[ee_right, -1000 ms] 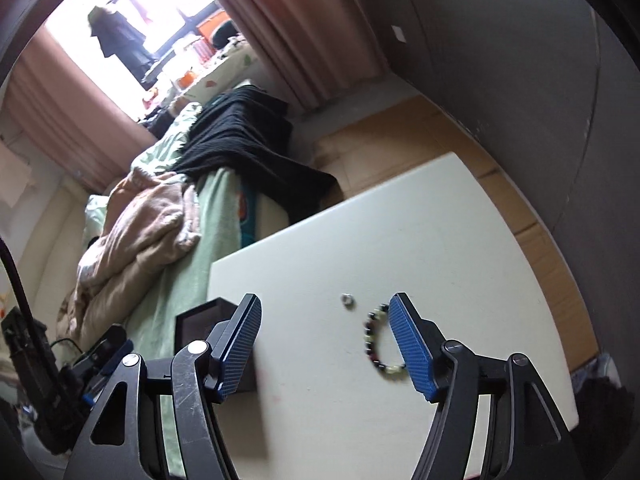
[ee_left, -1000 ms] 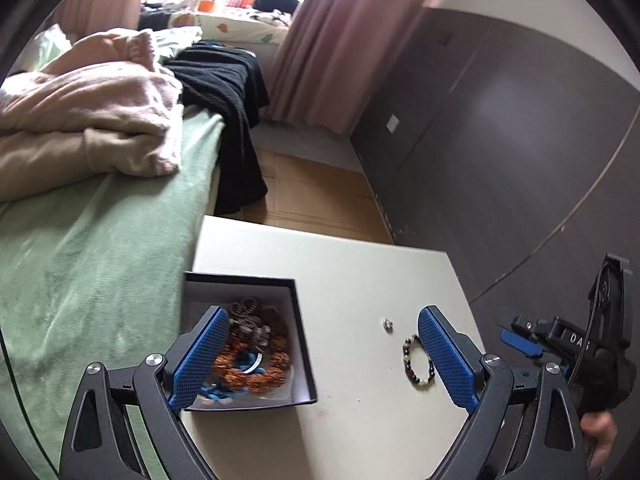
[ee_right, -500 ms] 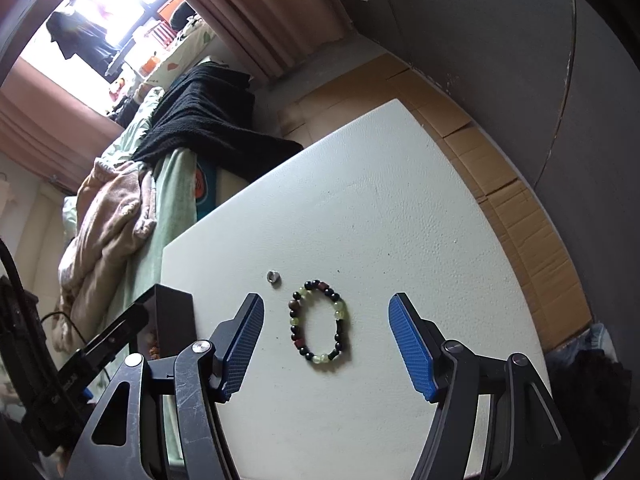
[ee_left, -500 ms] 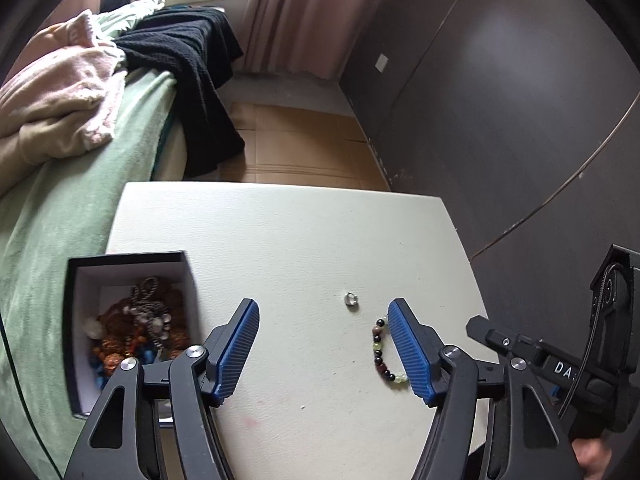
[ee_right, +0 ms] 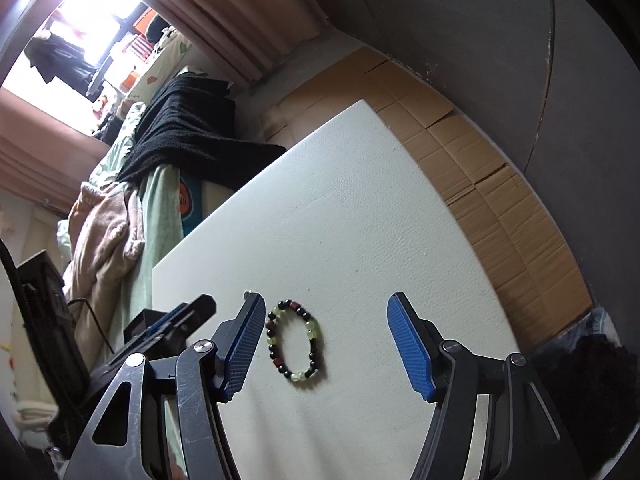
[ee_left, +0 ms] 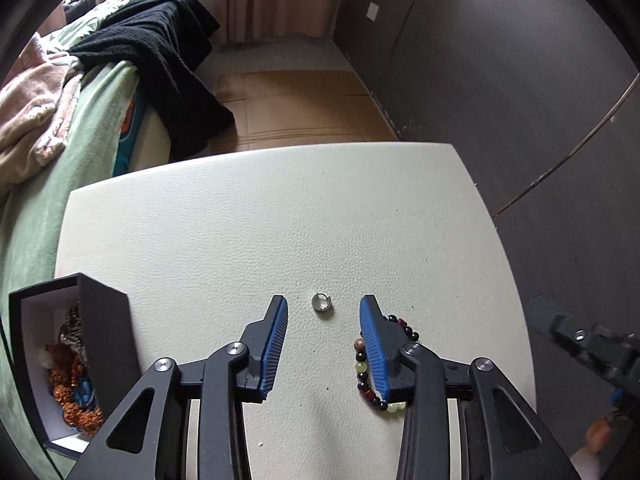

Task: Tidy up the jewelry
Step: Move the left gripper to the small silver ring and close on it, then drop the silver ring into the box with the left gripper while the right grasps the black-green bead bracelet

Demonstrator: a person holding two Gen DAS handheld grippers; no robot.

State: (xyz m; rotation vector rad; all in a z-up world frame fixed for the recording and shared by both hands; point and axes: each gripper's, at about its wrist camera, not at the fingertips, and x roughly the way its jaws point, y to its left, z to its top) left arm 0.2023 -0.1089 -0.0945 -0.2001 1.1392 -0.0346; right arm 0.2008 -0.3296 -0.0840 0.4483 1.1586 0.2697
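Note:
A small silver ring lies on the white table, between and just beyond the fingertips of my open left gripper. A beaded bracelet of dark, red and green beads lies partly under the left gripper's right finger. In the right wrist view the bracelet lies flat between the fingers of my open right gripper, close to its left finger. A black jewelry box with several pieces inside stands at the table's left edge.
A bed with a green cover, pink blanket and black garment runs along the table's left side. Cardboard covers the floor beyond the table. A dark wall stands to the right.
My left gripper has moved right from the box to the ring and narrowed its opening. My right gripper has moved in on the bracelet, now between its fingers.

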